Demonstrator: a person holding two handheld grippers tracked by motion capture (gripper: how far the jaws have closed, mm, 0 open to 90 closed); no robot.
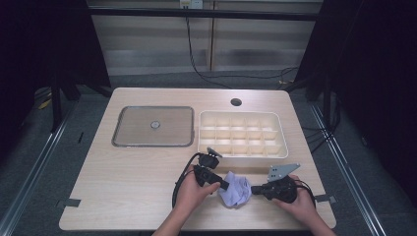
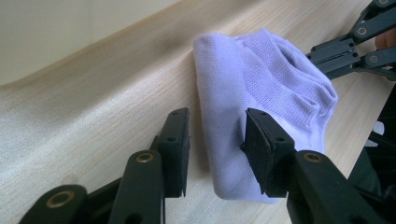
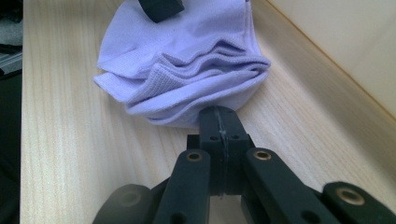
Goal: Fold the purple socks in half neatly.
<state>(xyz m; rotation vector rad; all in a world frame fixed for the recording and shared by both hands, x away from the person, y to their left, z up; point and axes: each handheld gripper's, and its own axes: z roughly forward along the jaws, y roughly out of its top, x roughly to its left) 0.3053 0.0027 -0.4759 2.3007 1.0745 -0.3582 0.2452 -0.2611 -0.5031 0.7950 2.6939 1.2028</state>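
Down on the near part of the wooden table [image 1: 137, 167], a crumpled pale lilac sock [image 1: 235, 191] sits between the two hand-held tools, just in front of the cream divided tray [image 1: 242, 116]. The left gripper [image 1: 225, 186] comes in from the sock's left side, the right gripper [image 1: 253, 189] from its right, and each is held by one of the person's hands at the table's near edge.

From the left gripper view, the left gripper [image 2: 217, 144] has its jaws apart, straddling a folded edge of the sock [image 2: 261, 93]. The right-hand pad sits against the fabric; the left-hand pad stands just clear of it, a sliver of table showing between. That's no firm clamp. The other tool's black linkage shows beyond the sock at top right.

In the right gripper view, the right gripper [image 3: 218, 116] has its jaws pressed flat together, tips right at the rim of the bunched sock [image 3: 187, 60]. Whether any fabric is pinched between those tips, I cannot tell.

Farther back on the left lies a flat metal tray [image 1: 152, 126] with a small round knob at its centre. The divided tray's compartments look bare.
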